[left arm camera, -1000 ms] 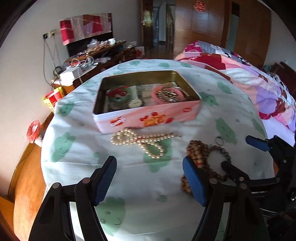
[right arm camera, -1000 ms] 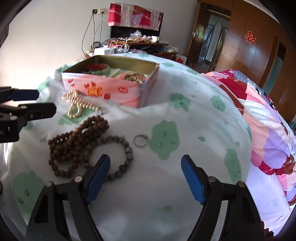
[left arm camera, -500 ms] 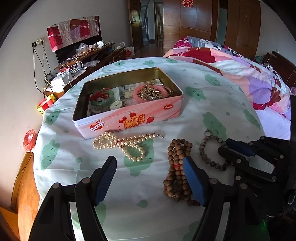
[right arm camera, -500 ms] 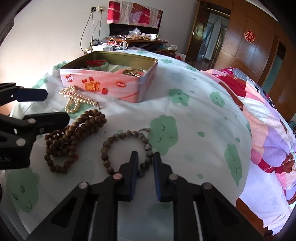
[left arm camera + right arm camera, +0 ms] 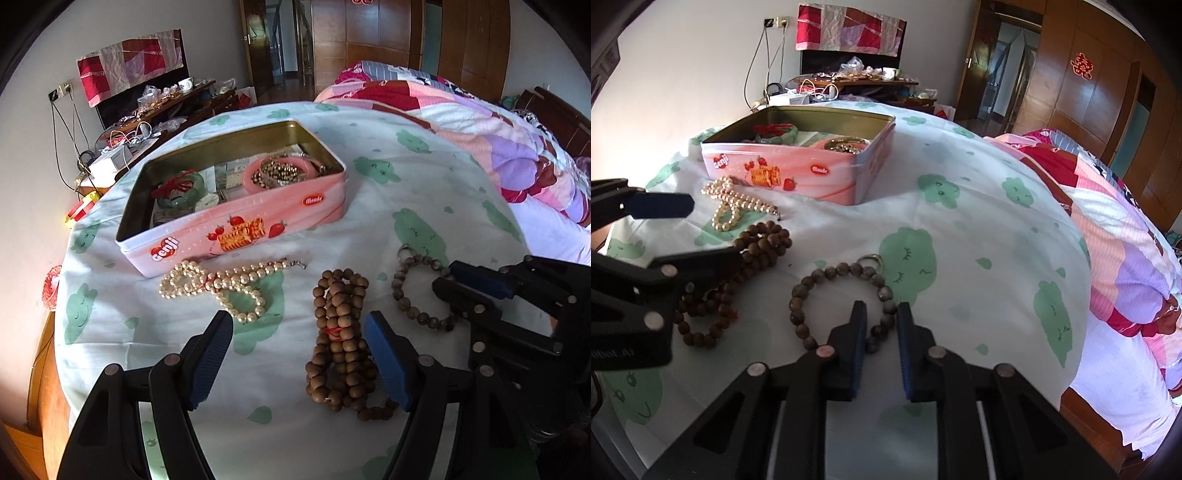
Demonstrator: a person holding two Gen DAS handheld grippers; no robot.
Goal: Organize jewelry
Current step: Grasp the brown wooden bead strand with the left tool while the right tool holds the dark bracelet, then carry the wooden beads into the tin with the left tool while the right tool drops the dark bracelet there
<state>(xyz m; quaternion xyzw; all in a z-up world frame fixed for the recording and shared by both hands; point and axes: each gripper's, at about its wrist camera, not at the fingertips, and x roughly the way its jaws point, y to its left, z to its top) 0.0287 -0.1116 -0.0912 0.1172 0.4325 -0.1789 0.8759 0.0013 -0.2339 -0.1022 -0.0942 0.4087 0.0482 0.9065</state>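
A pink open tin holds bangles and beads. In front of it lie a pearl necklace, a brown wooden bead string and a grey bead bracelet with a metal ring. My right gripper is nearly closed, its blue pads on either side of the bracelet's near beads. My left gripper is open and empty above the cloth, its right finger beside the wooden beads.
The table wears a white cloth with green cloud prints. A bed with a patchwork quilt lies to the right. A cluttered desk stands by the far wall. The table's wooden edge shows at the left.
My right gripper went from wide open to closed around the grey bracelet's near side. The left gripper pulled back and rose, staying open.
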